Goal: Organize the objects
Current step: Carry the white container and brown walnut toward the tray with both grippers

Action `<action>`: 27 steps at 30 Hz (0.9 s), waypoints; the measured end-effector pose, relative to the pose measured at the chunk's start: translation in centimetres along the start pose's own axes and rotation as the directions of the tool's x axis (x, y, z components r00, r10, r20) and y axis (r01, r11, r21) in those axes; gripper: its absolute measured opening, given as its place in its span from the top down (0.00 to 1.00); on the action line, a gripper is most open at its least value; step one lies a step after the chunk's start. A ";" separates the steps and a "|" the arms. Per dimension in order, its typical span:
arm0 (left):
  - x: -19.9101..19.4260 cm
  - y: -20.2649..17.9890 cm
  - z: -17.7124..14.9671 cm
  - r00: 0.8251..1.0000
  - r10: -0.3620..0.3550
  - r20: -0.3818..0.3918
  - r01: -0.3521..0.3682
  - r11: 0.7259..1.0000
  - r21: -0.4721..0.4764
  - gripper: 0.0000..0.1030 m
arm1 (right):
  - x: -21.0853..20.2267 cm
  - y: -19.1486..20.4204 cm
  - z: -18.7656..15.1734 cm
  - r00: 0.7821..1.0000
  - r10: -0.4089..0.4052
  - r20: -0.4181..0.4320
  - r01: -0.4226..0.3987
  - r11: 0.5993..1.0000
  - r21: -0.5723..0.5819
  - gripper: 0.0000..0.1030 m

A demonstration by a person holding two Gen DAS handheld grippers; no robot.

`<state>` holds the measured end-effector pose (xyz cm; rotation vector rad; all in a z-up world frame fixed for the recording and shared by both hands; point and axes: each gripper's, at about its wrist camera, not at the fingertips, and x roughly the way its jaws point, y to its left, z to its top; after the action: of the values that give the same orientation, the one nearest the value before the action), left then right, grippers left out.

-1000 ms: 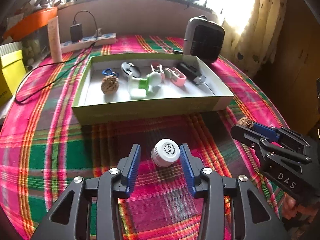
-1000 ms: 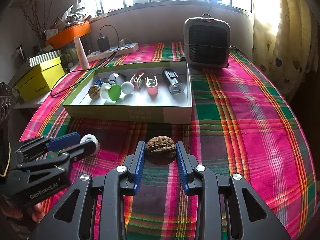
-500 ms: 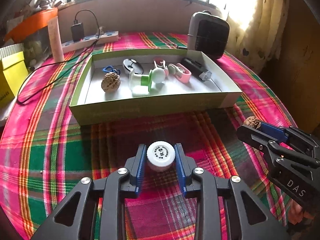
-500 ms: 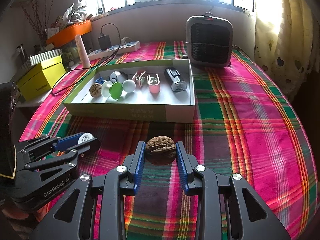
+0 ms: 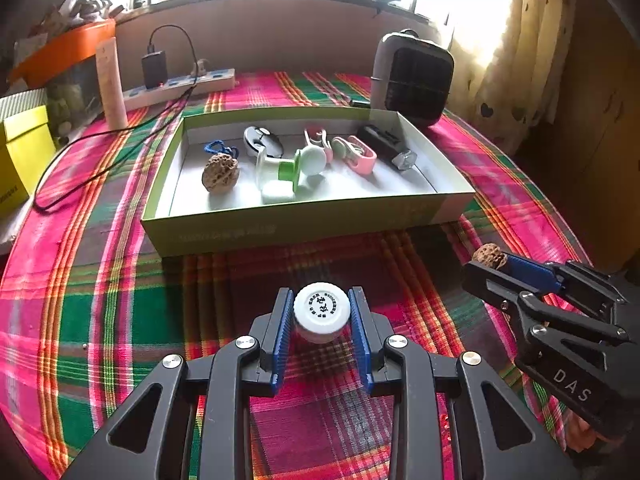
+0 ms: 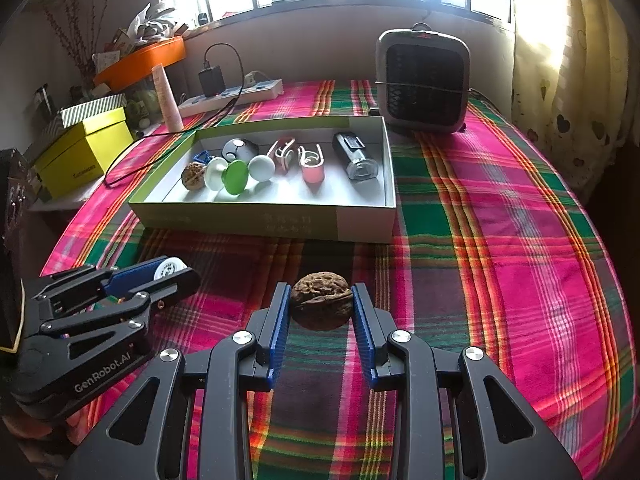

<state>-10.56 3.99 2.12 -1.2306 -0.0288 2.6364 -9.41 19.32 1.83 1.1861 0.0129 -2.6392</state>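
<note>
Two objects are being held outside the box (image 5: 304, 220) at this moment, while about eight others are already lying inside it, in the upper middle of both frames: a walnut on a blue cord (image 5: 220, 176), a dark mouse-like gadget (image 5: 262, 142), white and green round-headed pieces (image 5: 296, 164), pink clips (image 5: 356, 154) and a dark flashlight (image 5: 386, 146). A small white-capped bottle (image 5: 322, 312) is being clamped between the blue pads of the left gripper (image 5: 322, 334) at lower centre of the left view. A second walnut (image 6: 321, 306) is being clamped likewise by the right gripper (image 6: 322, 332) at lower centre of the right view. Both are judged as still to be carried over the near wall and released.

Compared with one second earlier, the left jaws, then being held apart around the bottle, are now being pressed onto it; the right grip is being kept unchanged.
</note>
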 end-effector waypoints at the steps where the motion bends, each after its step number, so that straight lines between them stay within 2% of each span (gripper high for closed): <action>1: -0.1 0.0 0.0 1.000 0.000 0.001 0.000 1.000 -0.001 0.75 | 0.0 0.1 0.0 1.000 0.001 0.001 -0.001 1.000 -0.002 0.69; 27: -1.8 -0.1 3.3 0.998 -0.016 0.066 0.016 1.000 0.003 0.75 | -0.7 0.7 3.0 0.999 0.016 0.046 -0.015 0.999 -0.040 0.69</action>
<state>-11.89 3.96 5.59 -1.1376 -0.0462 2.6616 -11.03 18.44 4.38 1.1079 0.0475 -2.6395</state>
